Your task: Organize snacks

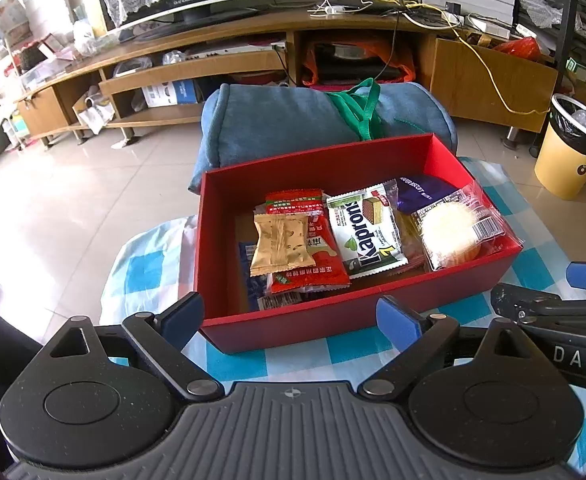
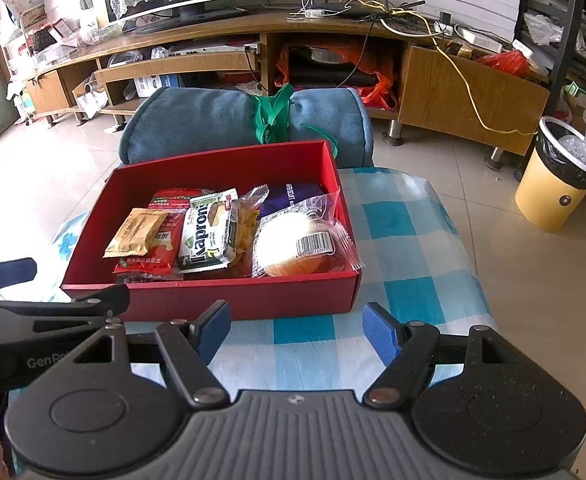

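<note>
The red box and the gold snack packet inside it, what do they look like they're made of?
The red box looks like matte cardboard: flat, thin, straight walls with crisp folded corners and no shine. The gold snack packet looks like metallic plastic film, probably foil-lined: crinkled, slightly glossy, with crimped serrated ends.

The left gripper tilts forward and down, its blue-padded fingers spread apart with nothing between them. The right gripper sits just beside it at much the same downward tilt, its fingers also apart and holding nothing. Each gripper's side shows at the edge of the other's view, so the two are level and close together.
</note>
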Demonstrator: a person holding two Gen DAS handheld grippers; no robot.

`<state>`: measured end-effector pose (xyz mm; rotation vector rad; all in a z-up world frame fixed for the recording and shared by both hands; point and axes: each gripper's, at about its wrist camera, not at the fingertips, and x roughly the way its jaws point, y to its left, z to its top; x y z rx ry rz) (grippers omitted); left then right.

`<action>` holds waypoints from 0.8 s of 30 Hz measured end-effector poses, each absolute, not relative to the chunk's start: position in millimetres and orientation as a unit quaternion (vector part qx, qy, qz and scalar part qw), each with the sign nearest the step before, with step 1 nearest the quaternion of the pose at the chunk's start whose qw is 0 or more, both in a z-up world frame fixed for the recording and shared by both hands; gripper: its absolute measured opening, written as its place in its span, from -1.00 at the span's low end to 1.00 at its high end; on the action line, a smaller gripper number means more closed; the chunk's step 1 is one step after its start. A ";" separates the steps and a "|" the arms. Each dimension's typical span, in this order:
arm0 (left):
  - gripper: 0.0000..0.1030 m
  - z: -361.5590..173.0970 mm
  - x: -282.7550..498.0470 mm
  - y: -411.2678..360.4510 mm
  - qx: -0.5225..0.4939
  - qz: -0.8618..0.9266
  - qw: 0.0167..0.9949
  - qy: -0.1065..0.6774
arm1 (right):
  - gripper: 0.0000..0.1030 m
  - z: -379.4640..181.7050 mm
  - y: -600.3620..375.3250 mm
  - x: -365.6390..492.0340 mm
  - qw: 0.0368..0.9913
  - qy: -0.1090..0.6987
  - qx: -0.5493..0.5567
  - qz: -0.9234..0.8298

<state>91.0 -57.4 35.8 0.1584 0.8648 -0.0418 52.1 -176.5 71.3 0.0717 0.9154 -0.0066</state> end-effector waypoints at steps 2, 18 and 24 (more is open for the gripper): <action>0.85 35.3 91.0 -57.6 0.076 -0.020 0.904 0.421 | 0.37 71.2 -176.8 52.0 0.895 0.444 0.034 -0.003; 0.77 10.6 36.7 -52.0 0.077 -0.026 0.875 0.478 | 0.37 52.4 -161.7 0.1 0.866 0.500 -0.001 0.004; 0.77 7.3 0.8 -51.9 0.088 -0.043 0.869 0.485 | 0.37 50.8 -161.6 -38.8 0.861 0.509 -0.010 0.005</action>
